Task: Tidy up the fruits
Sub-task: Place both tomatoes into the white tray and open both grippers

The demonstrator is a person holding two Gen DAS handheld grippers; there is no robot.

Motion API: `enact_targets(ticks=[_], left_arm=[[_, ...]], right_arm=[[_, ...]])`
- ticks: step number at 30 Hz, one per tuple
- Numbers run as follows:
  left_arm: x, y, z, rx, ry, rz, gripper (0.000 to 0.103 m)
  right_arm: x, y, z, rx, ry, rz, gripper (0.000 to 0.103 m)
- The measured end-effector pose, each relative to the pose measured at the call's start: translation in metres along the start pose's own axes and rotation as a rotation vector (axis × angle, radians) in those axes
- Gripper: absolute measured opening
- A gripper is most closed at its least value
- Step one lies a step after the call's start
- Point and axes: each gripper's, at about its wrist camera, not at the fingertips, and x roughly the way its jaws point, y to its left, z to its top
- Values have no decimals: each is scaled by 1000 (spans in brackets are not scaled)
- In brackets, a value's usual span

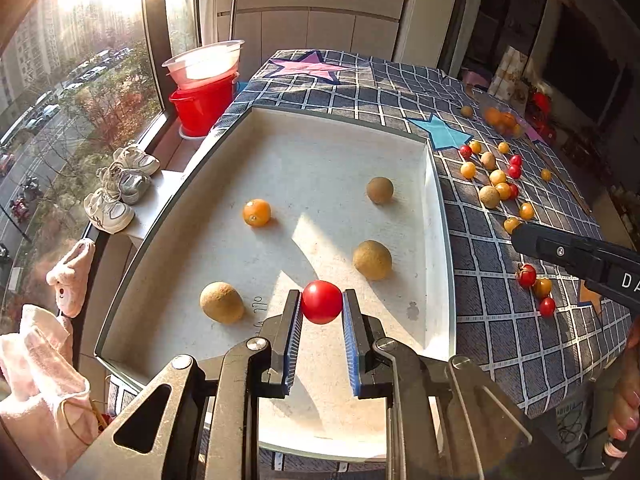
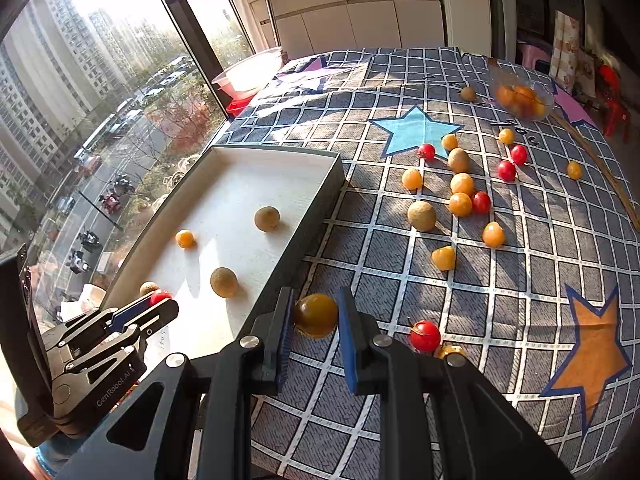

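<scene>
Holding a round red cherry tomato (image 1: 321, 301) clamped in my left gripper (image 1: 321, 312) over the near end of the shallow white rectangular tray (image 1: 440, 216); too round to call a long axis. Right gripper (image 2: 311, 320) brackets a dark amber cherry tomato (image 2: 315, 315) on the blue-grey checked tablecloth (image 2: 520, 280), just beside the tray wall; contact on both pads unclear. Beyond: three brown round fruits and one orange tomato (image 1: 256, 212) in the tray; loose mixed fruit (image 2: 460, 200) scattered farther right.
</scene>
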Motion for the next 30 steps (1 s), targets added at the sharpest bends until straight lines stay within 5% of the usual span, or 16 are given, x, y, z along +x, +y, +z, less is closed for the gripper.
enact_targets(ticks=[9,27,29,30], left_arm=[[16,17,-7,-20,38,19,21],[25,14,-7,28,50,82,21],[25,12,-7,37,49,86,25],[25,11,-7,41,52,82,35]], right_arm=[[42,43,24,-62,52,20,23],[110,60,38,-140,166,-56,23],[110,64,37,-170,165,-73,23],[110,65,37,-175,166,-76,24]])
